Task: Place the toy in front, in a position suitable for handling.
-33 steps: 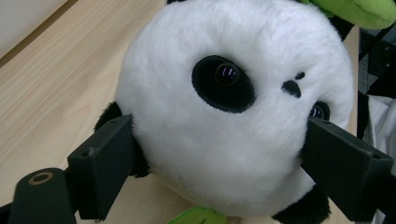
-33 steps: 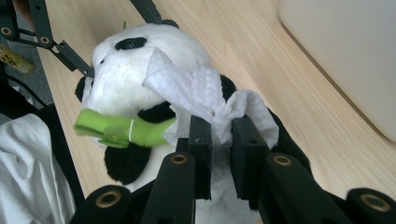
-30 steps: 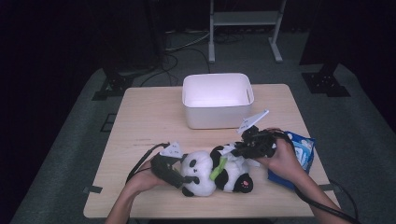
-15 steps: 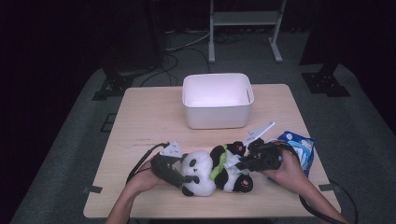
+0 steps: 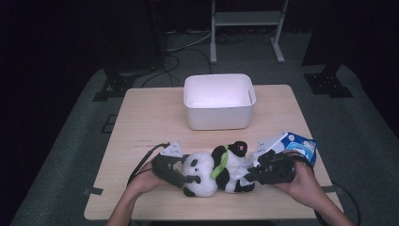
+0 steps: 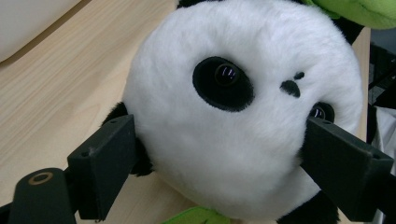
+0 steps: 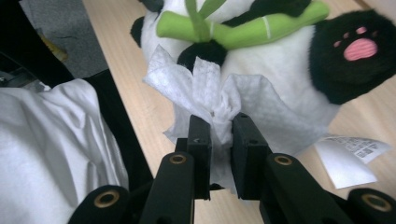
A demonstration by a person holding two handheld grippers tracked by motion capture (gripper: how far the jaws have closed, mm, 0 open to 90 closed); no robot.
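Note:
A black-and-white panda plush (image 5: 221, 170) with a green bamboo piece (image 7: 243, 29) lies on its side near the table's front edge. My left gripper (image 5: 190, 179) is shut on the panda's white head (image 6: 233, 116), one jaw pressing in at each side. My right gripper (image 7: 220, 125) is shut on a crumpled white wipe (image 7: 198, 84), held against the panda's white belly. From above, the right gripper (image 5: 250, 175) touches the plush's right end. A black paw with pink pads (image 7: 357, 49) points up beside it.
A white empty bin (image 5: 219, 101) stands at the table's far middle. A blue wipes pack (image 5: 301, 146) with its flap raised lies at the right edge, just behind my right hand. A white label tag (image 7: 350, 158) lies under the plush. The wooden table (image 5: 150, 122) is bare at the left.
My right gripper has come down and toward the front edge from beside the wipes pack, bringing the wipe onto the panda's belly. The left gripper and the plush have stayed put.

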